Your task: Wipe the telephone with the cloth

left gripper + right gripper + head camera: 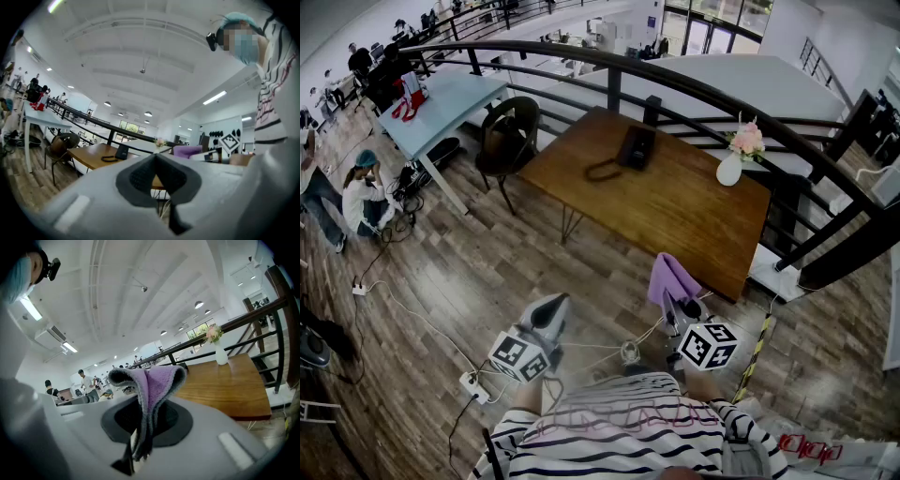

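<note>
A black telephone (635, 147) with a coiled cord lies on the far side of the wooden table (675, 211); the left gripper view shows the telephone (122, 152) small and distant. My right gripper (672, 302) is shut on a purple cloth (669, 277), held short of the table's near edge. In the right gripper view the cloth (149, 383) stands pinched between the jaws of that gripper (140, 437). My left gripper (548, 314) is shut with nothing in it, well short of the table; its jaws (155, 176) meet.
A white vase with pink flowers (739, 155) stands at the table's right far corner. A dark railing (694, 89) curves behind the table. A chair (508, 136) sits at its left end. Cables and a power strip (473, 382) lie on the floor by my feet.
</note>
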Demonstrator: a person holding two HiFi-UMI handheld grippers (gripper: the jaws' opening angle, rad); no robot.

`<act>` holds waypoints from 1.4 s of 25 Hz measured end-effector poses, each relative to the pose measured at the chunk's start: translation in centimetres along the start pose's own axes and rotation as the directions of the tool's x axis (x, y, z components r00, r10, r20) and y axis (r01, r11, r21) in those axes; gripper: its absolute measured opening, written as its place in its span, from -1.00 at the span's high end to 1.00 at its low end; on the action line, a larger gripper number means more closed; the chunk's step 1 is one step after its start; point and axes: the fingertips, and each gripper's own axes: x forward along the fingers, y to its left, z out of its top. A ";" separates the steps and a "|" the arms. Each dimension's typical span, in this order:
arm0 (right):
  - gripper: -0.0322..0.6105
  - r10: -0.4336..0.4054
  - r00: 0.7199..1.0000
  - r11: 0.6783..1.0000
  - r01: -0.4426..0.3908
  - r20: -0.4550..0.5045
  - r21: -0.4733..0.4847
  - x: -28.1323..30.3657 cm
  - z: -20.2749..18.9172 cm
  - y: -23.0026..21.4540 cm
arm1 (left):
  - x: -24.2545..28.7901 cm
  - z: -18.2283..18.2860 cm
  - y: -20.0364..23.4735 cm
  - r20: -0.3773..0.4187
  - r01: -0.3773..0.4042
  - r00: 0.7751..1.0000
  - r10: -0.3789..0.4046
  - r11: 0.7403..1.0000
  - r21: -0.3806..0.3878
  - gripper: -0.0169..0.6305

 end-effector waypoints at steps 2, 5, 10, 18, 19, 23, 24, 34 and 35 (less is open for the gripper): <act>0.79 -0.003 1.000 1.000 0.003 0.005 0.009 0.3 -0.1 0.2 | -0.3 0.0 0.4 -0.001 0.000 1.000 0.000 1.000 -0.006 0.94; 0.79 0.000 1.000 0.999 -0.001 0.028 0.038 0.6 -0.2 0.6 | -1.0 -0.1 1.0 -0.004 0.004 1.000 -0.004 1.000 -0.010 0.94; 0.78 -0.001 0.998 0.998 -0.003 0.058 0.066 1.1 -0.2 1.1 | -1.7 -0.3 2.4 -0.004 -0.001 1.000 0.001 1.000 -0.017 0.94; 0.78 0.002 0.999 0.995 -0.007 0.049 0.101 5.3 1.6 -2.2 | 2.2 -0.2 5.1 -0.001 -0.007 1.000 0.007 1.000 -0.023 0.94; 0.78 0.008 0.999 0.995 -0.013 0.048 0.102 6.4 1.8 -2.6 | 2.9 -0.1 5.9 -0.001 -0.010 1.000 0.010 1.000 -0.019 0.94; 0.78 0.025 0.999 0.994 -0.028 0.033 0.109 11.5 3.6 -4.9 | 7.0 1.0 9.3 -0.007 -0.019 1.000 0.019 1.000 -0.001 0.94; 0.78 0.028 0.999 0.994 -0.031 0.029 0.109 12.7 4.2 -5.5 | 8.3 1.4 10.2 -0.010 -0.019 1.000 0.019 1.000 0.002 0.94; 0.78 0.039 0.999 0.992 -0.039 0.003 0.124 24.0 11.4 -13.2 | 22.5 4.7 18.0 -0.016 -0.018 1.000 0.018 1.000 0.015 0.94; 0.78 0.040 0.999 0.991 -0.040 0.003 0.126 24.8 11.9 -14.0 | 23.7 4.8 18.6 -0.015 -0.023 1.000 0.023 1.000 0.013 0.94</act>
